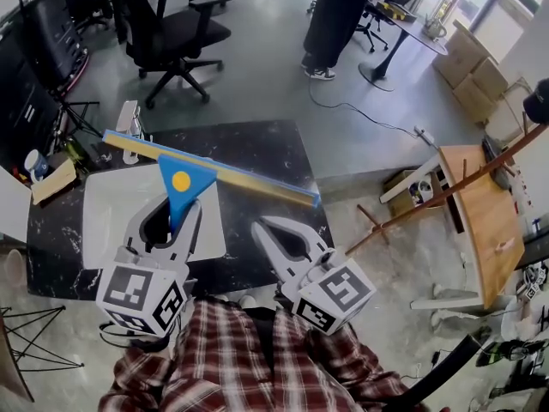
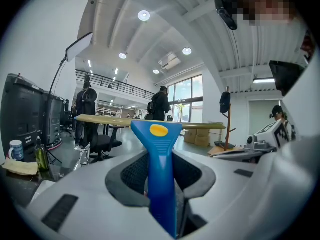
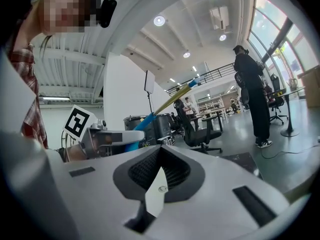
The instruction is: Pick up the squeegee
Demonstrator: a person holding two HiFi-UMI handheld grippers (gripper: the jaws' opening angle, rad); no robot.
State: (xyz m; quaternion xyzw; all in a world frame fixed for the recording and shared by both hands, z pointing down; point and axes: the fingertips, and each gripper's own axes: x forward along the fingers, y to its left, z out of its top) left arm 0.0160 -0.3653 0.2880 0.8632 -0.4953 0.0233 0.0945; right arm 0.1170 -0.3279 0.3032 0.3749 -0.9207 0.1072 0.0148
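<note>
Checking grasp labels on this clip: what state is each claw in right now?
Left claw: closed on the squeegee handle.
Right claw: closed, empty.

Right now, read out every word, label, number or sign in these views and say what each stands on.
No readable words or numbers in any view.
Left gripper, cube: black-and-white square markers, patterns only, no letters.
Right gripper, cube: the same kind of markers.
Squeegee handle: plain yellow oval, no print visible.
Bottle and cup: labels too small to read.
</note>
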